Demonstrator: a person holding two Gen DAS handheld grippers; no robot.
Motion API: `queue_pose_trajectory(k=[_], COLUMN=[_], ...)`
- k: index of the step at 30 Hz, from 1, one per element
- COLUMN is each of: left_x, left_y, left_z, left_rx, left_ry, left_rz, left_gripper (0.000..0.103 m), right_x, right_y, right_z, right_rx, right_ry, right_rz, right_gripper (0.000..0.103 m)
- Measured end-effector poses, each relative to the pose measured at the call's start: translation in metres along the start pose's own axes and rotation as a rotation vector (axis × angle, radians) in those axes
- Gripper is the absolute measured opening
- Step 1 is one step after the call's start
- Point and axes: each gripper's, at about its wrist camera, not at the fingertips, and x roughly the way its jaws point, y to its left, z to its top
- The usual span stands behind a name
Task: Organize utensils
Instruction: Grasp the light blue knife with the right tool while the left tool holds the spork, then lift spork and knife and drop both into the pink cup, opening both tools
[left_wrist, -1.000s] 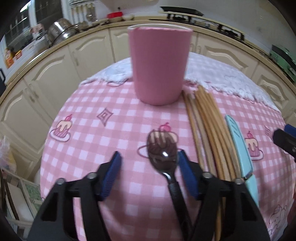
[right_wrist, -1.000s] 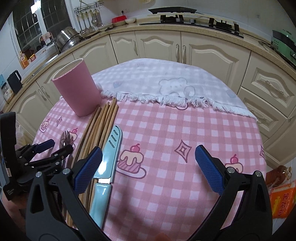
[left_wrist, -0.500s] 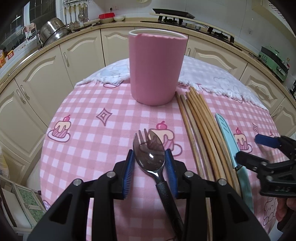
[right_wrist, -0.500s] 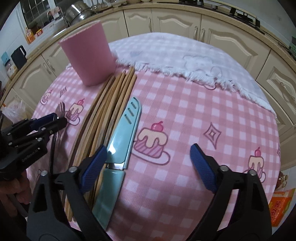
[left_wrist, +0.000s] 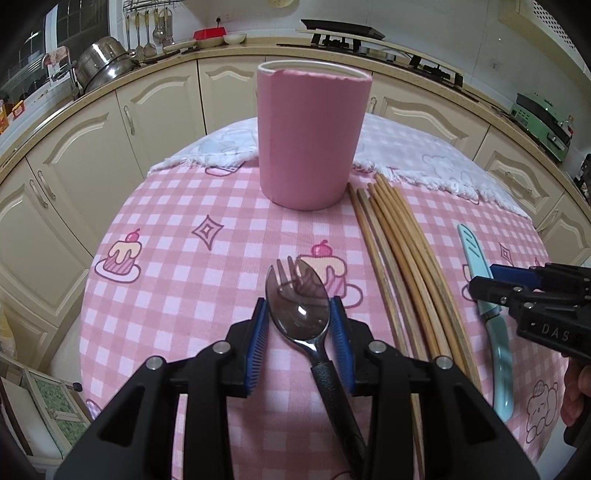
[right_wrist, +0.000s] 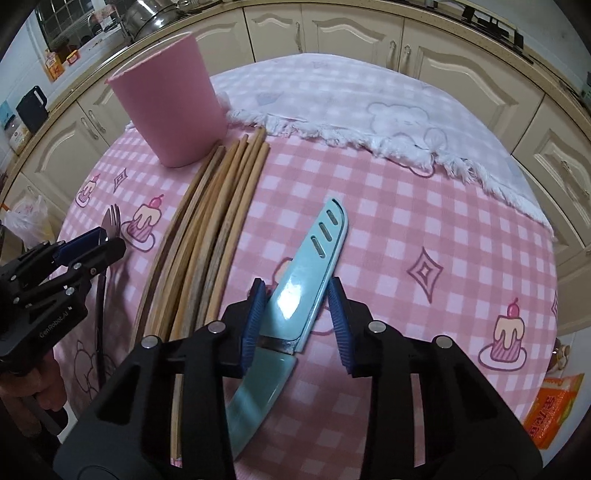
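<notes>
1. Tabletop (left_wrist: 166, 288) with a pink checked cloth printed with cupcakes carries everything here.
2. The left gripper (left_wrist: 300, 332) has its blue pads (left_wrist: 258, 343) pressed on both sides of a shiny metal spoon with a black handle (left_wrist: 301, 314). A metal fork (left_wrist: 284, 271) sits right under the spoon bowl, tines poking out ahead.
3. The tall pink cylindrical holder (left_wrist: 313, 136) stands upright further back, near the fringed white cloth (right_wrist: 369, 107).
4. A bundle of long wooden chopsticks (right_wrist: 218, 221) lies flat between the spoon and the knife, tips just beside the holder.
5. The right gripper (right_wrist: 295, 317) straddles the light-blue sheathed knife with matching handle (right_wrist: 314, 266), which lies flat on the tabletop. One pad is touching the sheath, the other is a bit apart, so it's not fully pinched.
</notes>
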Motion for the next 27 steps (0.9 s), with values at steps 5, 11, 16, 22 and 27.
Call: queue_pose_trajectory(k=[5, 11, 16, 22, 27], left_x=[0.001, 0.001, -0.015, -0.044, -0.065], left_y=[-0.001, -0.003, -0.001, 0.000, -0.005], left_z=[0.001, 0.003, 0.005, 0.013, 0.019], left_rx=[0.006, 0.022, 0.014, 0.018, 0.038], left_ry=[-0.001, -0.002, -0.062, -0.179, -0.273], left_rz=[0.000, -0.015, -0.052, -0.086, -0.093], left_gripper=[0.033, 0.033, 0.033, 0.033, 0.033], right_x=[0.007, 0.012, -0.007, -0.043, -0.057], right_y=[0.004, 0.008, -0.001, -0.011, -0.018], right_z=[0.008, 0.015, 0.008, 0.000, -0.003], right_rx=[0.027, -0.021, 0.001, 0.014, 0.052], right_ry=[-0.004, -0.021, -0.120, -0.296, -0.399], right_rz=[-0.026, -0.011, 0.116, 0.267, 0.343], right_gripper=[0.040, 0.027, 0.025, 0.024, 0.024])
